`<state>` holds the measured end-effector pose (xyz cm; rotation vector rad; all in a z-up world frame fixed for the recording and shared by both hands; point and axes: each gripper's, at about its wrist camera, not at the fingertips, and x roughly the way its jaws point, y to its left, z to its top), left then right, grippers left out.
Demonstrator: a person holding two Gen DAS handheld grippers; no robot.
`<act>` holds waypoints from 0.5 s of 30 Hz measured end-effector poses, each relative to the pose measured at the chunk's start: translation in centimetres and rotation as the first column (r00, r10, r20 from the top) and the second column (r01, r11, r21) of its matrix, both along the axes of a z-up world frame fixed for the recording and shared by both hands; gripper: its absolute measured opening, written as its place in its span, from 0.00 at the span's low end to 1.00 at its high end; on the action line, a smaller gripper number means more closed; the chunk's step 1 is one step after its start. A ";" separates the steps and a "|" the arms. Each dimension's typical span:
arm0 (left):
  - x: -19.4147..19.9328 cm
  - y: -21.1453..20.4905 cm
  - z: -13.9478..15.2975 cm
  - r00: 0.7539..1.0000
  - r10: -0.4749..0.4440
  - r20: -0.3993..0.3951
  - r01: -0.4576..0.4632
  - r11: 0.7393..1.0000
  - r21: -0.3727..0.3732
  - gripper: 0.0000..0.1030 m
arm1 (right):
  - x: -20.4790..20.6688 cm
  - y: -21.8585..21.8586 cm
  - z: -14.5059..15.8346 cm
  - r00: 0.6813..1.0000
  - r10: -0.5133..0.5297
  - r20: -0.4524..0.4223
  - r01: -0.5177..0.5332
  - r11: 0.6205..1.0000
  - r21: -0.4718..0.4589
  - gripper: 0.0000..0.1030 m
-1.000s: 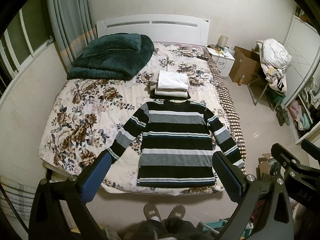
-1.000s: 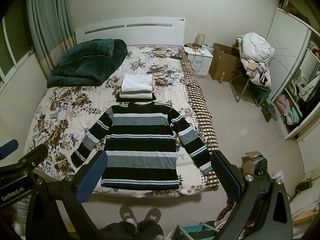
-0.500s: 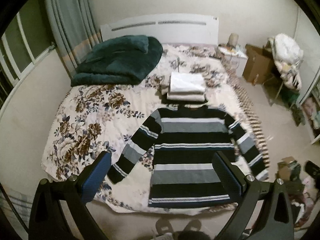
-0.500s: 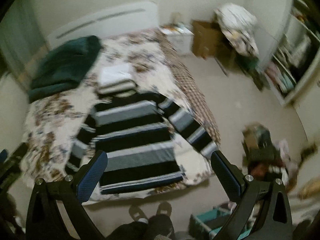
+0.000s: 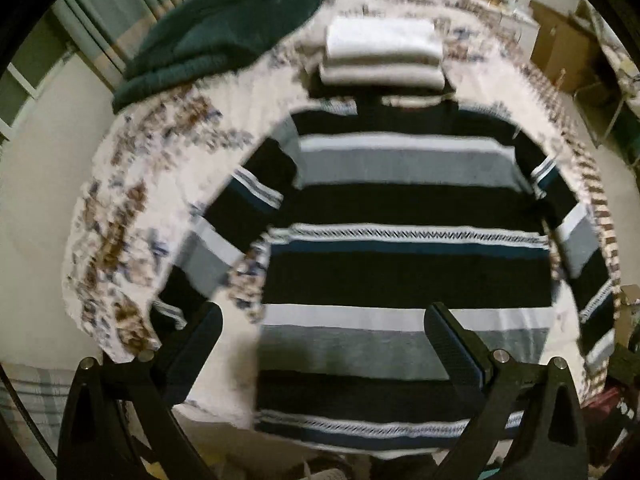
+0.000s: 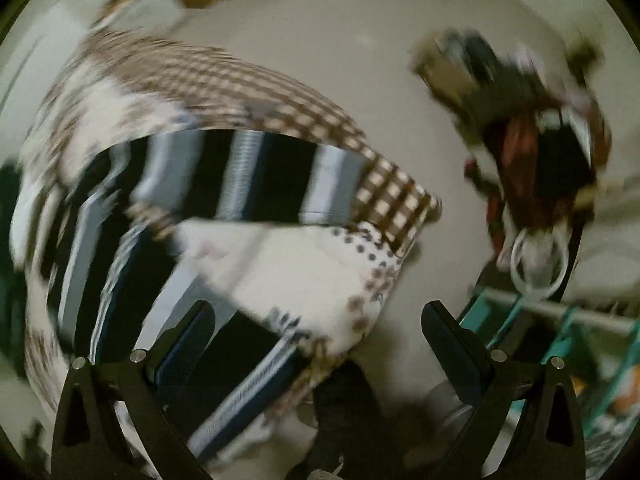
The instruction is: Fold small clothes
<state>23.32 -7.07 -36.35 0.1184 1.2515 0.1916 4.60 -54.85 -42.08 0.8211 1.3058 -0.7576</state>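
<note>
A black, grey and white striped sweater (image 5: 404,264) lies flat on the floral bed (image 5: 132,216), sleeves spread to both sides. My left gripper (image 5: 324,348) hangs open just above its lower hem, nothing between the fingers. In the blurred right wrist view the sweater's right sleeve (image 6: 256,176) stretches toward the bed's checked edge (image 6: 392,200), and the hem corner (image 6: 240,364) lies near the left finger. My right gripper (image 6: 320,344) is open over the bed's corner, holding nothing.
Folded white clothes (image 5: 382,52) are stacked just beyond the sweater's collar. A dark green blanket (image 5: 224,28) lies at the bed's far left. On the floor right of the bed sit a cluttered box (image 6: 520,120) and a teal rack (image 6: 560,332).
Both grippers have dropped closer to the bed. The left one now hovers over the sweater's hem; the right one swung right and down toward the right sleeve and bed corner.
</note>
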 end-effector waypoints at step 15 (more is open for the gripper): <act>7.8 -1.1 -15.2 0.996 0.036 -0.085 -0.035 0.999 0.017 1.00 | 3.1 -10.7 -22.7 0.951 -0.273 0.149 0.262 0.961 0.088 0.99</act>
